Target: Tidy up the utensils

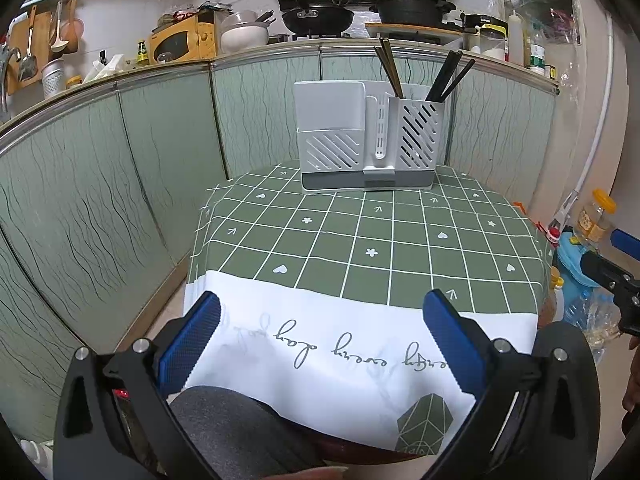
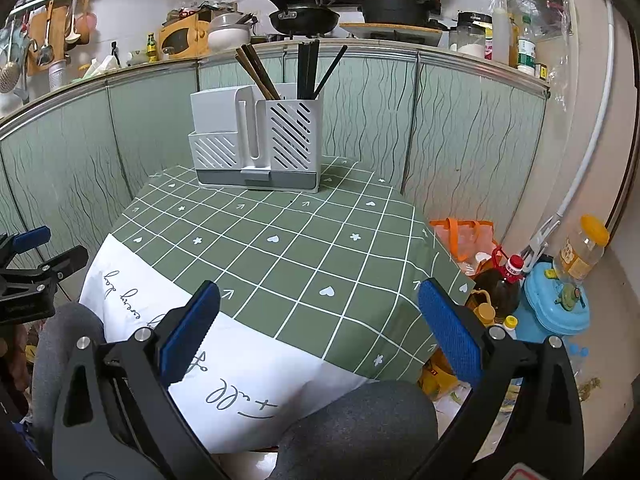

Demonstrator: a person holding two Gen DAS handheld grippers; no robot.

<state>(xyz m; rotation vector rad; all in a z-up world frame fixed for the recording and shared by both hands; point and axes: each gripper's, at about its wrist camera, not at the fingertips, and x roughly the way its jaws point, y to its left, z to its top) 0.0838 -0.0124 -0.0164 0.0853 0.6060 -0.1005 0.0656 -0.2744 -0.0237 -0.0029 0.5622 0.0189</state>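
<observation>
A white slotted utensil holder (image 1: pixel 368 140) stands at the far side of the green checked table (image 1: pixel 360 240); it also shows in the right wrist view (image 2: pixel 256 144). Brown chopsticks (image 1: pixel 390 70) and black chopsticks (image 1: pixel 448 76) stand upright in its right compartment, seen as brown chopsticks (image 2: pixel 256 72) and black chopsticks (image 2: pixel 310 68) in the right wrist view. My left gripper (image 1: pixel 320 336) is open and empty over the near white edge of the cloth. My right gripper (image 2: pixel 320 332) is open and empty over the table's near right corner.
Green cabinet fronts (image 1: pixel 120 160) wrap behind and left of the table. On the floor to the right are oil bottles (image 2: pixel 500 280), an orange bag (image 2: pixel 464 236) and a blue container (image 2: pixel 556 308). My grey-clad knees (image 2: pixel 360 420) are under the table's near edge.
</observation>
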